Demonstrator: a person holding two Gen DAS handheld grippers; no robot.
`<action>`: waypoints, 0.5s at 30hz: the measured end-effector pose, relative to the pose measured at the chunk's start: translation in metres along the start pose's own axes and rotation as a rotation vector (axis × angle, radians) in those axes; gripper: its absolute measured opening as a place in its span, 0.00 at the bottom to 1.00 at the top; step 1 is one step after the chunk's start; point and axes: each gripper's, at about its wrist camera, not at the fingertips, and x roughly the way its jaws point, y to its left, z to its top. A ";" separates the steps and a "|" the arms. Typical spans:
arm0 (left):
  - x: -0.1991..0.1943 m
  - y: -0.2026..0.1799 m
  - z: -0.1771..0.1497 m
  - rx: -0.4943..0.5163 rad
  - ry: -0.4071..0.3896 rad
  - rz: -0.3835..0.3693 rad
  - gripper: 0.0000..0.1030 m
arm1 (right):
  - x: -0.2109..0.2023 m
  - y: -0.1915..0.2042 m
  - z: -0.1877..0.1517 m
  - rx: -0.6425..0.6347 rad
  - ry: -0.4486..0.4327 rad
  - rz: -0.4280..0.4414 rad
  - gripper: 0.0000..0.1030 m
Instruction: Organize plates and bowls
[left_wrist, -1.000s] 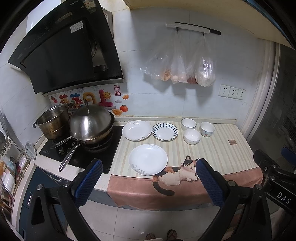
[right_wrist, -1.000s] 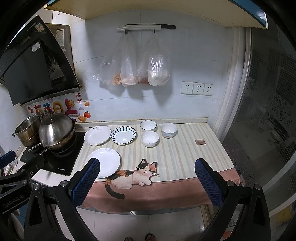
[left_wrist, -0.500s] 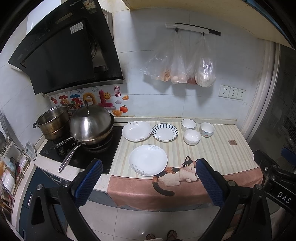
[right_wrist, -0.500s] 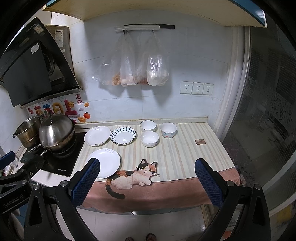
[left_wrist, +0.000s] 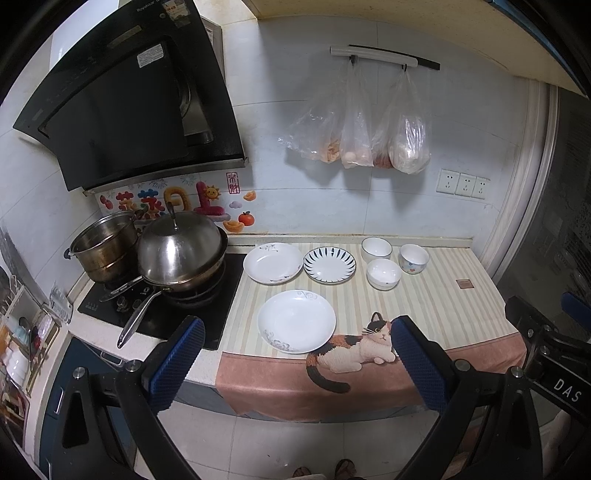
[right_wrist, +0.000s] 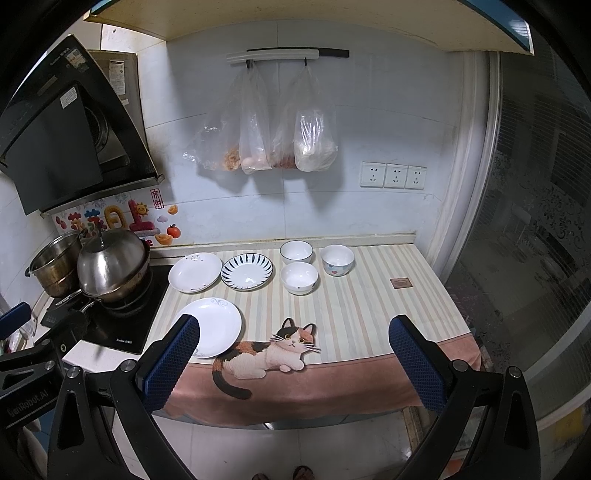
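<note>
On the striped counter mat stand three plates: a white plate (left_wrist: 296, 320) at the front, a white plate (left_wrist: 273, 262) behind it, and a blue-striped plate (left_wrist: 330, 264) to its right. Three bowls sit further right: two white bowls (left_wrist: 376, 249) (left_wrist: 383, 273) and a heart-patterned bowl (left_wrist: 414, 258). All show in the right wrist view too, the front plate (right_wrist: 212, 325) nearest. My left gripper (left_wrist: 297, 363) and right gripper (right_wrist: 293, 362) are both open and empty, held in front of the counter, apart from all dishes.
A lidded wok (left_wrist: 181, 254) and a steel pot (left_wrist: 103, 251) stand on the stove at the left. Plastic bags (left_wrist: 362, 136) hang on the wall. A small brown square (left_wrist: 464, 283) lies at the mat's right. A range hood (left_wrist: 129, 103) overhangs the stove.
</note>
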 end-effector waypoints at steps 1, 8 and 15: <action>0.000 0.001 -0.001 -0.002 0.001 -0.001 1.00 | 0.000 -0.001 0.000 0.002 0.001 0.000 1.00; 0.012 0.004 0.009 -0.007 0.011 -0.007 1.00 | 0.007 0.008 0.006 0.015 0.003 -0.011 1.00; 0.070 0.032 0.016 -0.054 0.038 0.018 1.00 | 0.055 0.024 0.007 0.046 0.030 0.011 1.00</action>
